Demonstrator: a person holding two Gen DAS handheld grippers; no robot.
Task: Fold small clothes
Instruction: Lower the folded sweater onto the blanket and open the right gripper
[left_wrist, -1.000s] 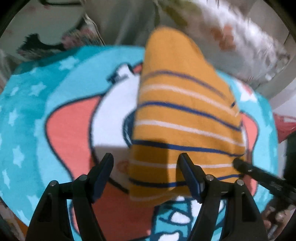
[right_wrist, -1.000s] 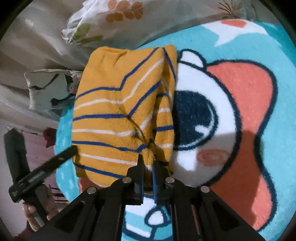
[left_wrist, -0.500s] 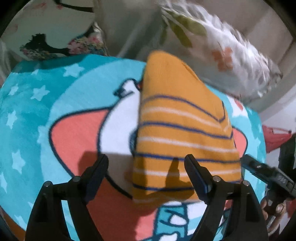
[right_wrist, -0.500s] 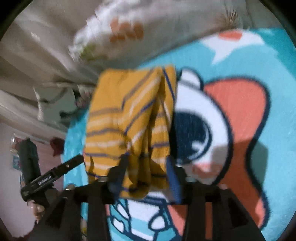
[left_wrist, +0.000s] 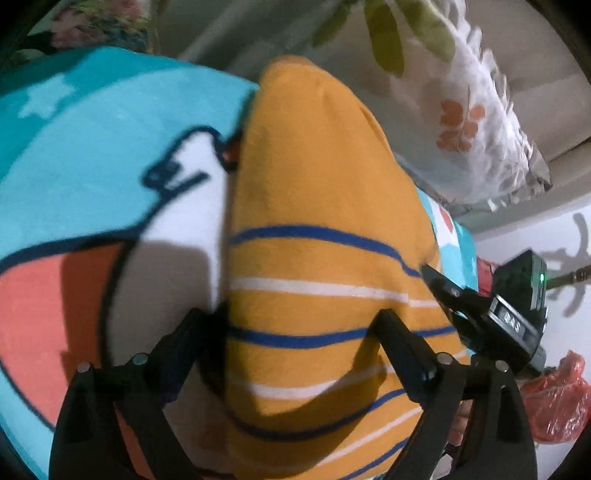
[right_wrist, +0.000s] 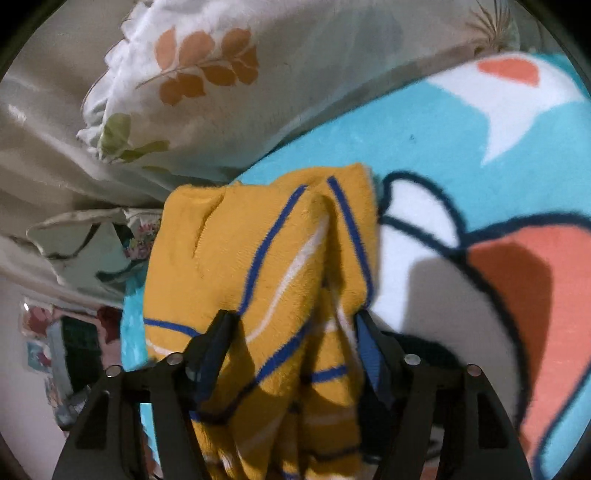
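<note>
A folded orange garment (left_wrist: 317, 229) with blue and white stripes lies on a turquoise cartoon blanket (left_wrist: 92, 122). My left gripper (left_wrist: 295, 332) is open low over its near end. One finger is at the cloth's left edge and the other rests over the stripes. In the right wrist view the same garment (right_wrist: 240, 251) shows a bunched ridge running toward me. My right gripper (right_wrist: 291, 332) straddles that ridge with its jaws closing, and I see no firm pinch. The right gripper (left_wrist: 461, 302) also shows at the garment's right edge in the left wrist view.
A leaf-print pillow (right_wrist: 192, 74) lies just beyond the garment, and its corner (left_wrist: 480, 122) shows in the left wrist view. A second, floral pillow (right_wrist: 92, 243) lies at the left. A red plastic bag (left_wrist: 561, 398) sits past the blanket's right edge.
My right gripper let go of the pinched fold and spread wide around the ridge. Both grippers moved forward and lower over the garment. My left gripper opened a little wider.
</note>
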